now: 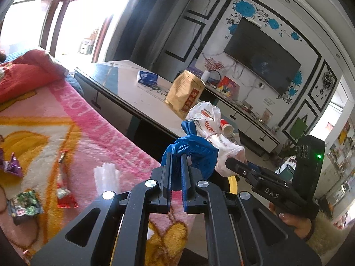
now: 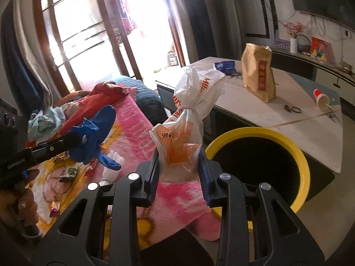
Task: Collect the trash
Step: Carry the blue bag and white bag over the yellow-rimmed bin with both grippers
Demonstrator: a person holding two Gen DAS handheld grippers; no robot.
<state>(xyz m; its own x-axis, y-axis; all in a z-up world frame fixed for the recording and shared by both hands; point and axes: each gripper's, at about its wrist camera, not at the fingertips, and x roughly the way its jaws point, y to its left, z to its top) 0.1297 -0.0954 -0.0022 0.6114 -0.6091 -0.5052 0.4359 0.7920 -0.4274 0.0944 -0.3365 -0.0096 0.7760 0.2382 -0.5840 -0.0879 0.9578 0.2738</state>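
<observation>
on the far left, on the pink blanket (image 1: 73, 119) that covers the bed, lie loose wrappers: a purple wrapper (image 1: 11, 166), a green wrapper (image 1: 25, 204) and a red wrapper (image 1: 64, 190), with a clear crumpled plastic piece (image 1: 106, 175) just beside them. a red pillow (image 1: 26, 73) sits at the head of the blanket. my left gripper (image 1: 176, 173) has its jaws clenched on a blue glove (image 1: 190, 153), whose crumpled folds bulge out above my fingertips; seen from my right wrist it hangs over the blanket, near the green wrapper. next over, my right gripper (image 2: 179, 166) has its jaws grasping a white plastic bag (image 2: 190, 110) with orange print, knotted at its middle, held upright with its lower end squeezed between my pads. a hand (image 1: 295, 221) in a fur-cuffed sleeve holds that right gripper. just right of the bag stands the yellow-rimmed bin (image 2: 301, 157), dark inside, beside the bed's edge and below the worktop (image 2: 266, 115). on the worktop stand a brown paper bag (image 2: 258, 73) upright, a blue packet (image 2: 224, 65) behind it, and a tipped paper cup (image 2: 321, 99) toward the right end.
</observation>
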